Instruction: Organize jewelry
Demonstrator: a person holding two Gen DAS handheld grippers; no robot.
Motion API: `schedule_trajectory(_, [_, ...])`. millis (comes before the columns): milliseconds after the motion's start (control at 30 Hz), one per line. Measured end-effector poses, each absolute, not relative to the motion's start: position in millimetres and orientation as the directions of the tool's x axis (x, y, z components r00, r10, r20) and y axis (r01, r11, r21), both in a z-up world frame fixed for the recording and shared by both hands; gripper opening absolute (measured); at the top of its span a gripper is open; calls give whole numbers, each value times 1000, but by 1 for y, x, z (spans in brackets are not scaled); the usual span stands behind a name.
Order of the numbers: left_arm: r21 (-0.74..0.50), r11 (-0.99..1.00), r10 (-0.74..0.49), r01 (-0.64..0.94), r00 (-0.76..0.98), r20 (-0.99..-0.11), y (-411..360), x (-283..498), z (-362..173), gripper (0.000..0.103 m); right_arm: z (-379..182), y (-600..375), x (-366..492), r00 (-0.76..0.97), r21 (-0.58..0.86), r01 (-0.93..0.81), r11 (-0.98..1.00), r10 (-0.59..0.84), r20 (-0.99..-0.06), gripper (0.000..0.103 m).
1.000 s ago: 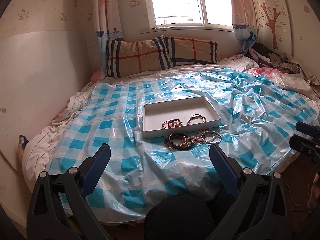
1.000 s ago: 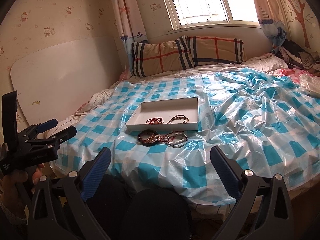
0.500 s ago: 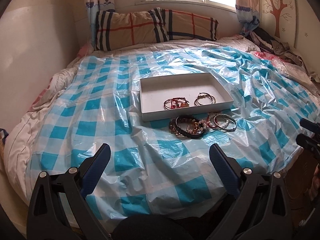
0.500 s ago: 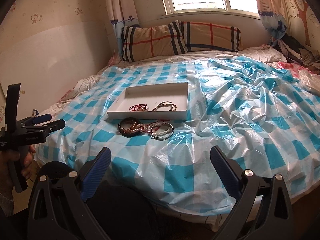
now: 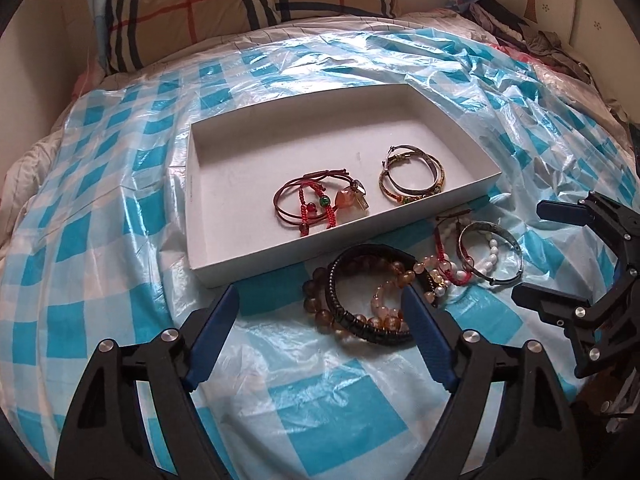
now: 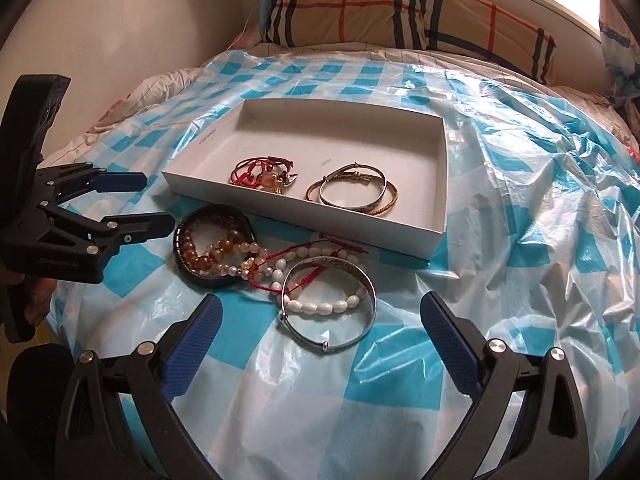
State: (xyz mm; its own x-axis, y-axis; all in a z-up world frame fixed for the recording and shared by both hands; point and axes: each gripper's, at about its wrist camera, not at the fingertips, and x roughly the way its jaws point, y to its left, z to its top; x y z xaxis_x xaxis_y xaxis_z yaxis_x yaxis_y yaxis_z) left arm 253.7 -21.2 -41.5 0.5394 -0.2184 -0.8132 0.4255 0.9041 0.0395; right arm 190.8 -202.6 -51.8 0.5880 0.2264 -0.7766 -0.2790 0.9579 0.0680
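Jewelry sorting on the bed, both our grippers wide open and holding nothing.

We're working over a blue-and-white checked plastic sheet (image 5: 120, 200) spread on the bed, plaid pillows (image 6: 400, 12) up by the window wall. The white tray (image 5: 240, 268) sits with its long axis running across us; red cord bracelets (image 5: 316, 204) and metal bangles (image 5: 412, 180) lie inside, near its front wall. Just in front of it is the pile: black bracelet (image 5: 348, 316), amber bead bracelet (image 6: 208, 256), silver bangle (image 6: 332, 340), white bead bracelet (image 6: 324, 304). Left gripper (image 5: 320, 332) hovers by the black one, right gripper (image 6: 320, 332) over the silver bangle.
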Motion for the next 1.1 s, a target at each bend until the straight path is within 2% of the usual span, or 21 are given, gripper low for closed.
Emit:
schedule_trajectory(100, [64, 897, -203, 438, 537, -819, -32, 265, -50, 78, -63, -198, 205, 556, 55, -298, 953, 220, -802, 95])
schedule_trajectory(133, [71, 896, -197, 439, 535, -822, -34, 268, -53, 74, -68, -197, 209, 539, 60, -303, 951, 223, -812, 95])
schedule_trajectory(167, [70, 896, -193, 439, 525, -829, -36, 272, -58, 62, -73, -197, 211, 526, 72, -305, 950, 231, -818, 90])
schedule_trajectory(200, [60, 897, -192, 439, 507, -841, -37, 275, -62, 53, -76, -199, 212, 514, 93, -307, 947, 247, -821, 78])
schedule_trajectory(233, [44, 899, -192, 436, 483, -854, -38, 279, -68, 24, -79, -201, 213, 506, 103, -299, 949, 250, -826, 60])
schedule_trajectory(267, [45, 902, -184, 430, 477, -860, -37, 280, -72, 15, -78, -204, 211, 511, 119, -296, 948, 263, -818, 60])
schedule_trajectory(333, [43, 899, -193, 436, 482, -855, -36, 276, -71, 9, -75, -208, 205, 523, 140, -289, 947, 278, -806, 60])
schedule_trajectory(633, [-100, 913, -302, 395, 491, -817, 3, 233, -41, 8, -52, -217, 160, 578, 196, -259, 946, 314, -753, 60])
schedule_trajectory(900, [-134, 936, -286, 325, 478, -830, 42, 212, -50, 8, -60, -215, 149, 573, 212, -244, 946, 317, -756, 60])
schedule_trajectory(1100, [-135, 930, -294, 342, 471, -832, 41, 208, -57, 8, -71, -214, 148, 569, 212, -236, 948, 312, -761, 60])
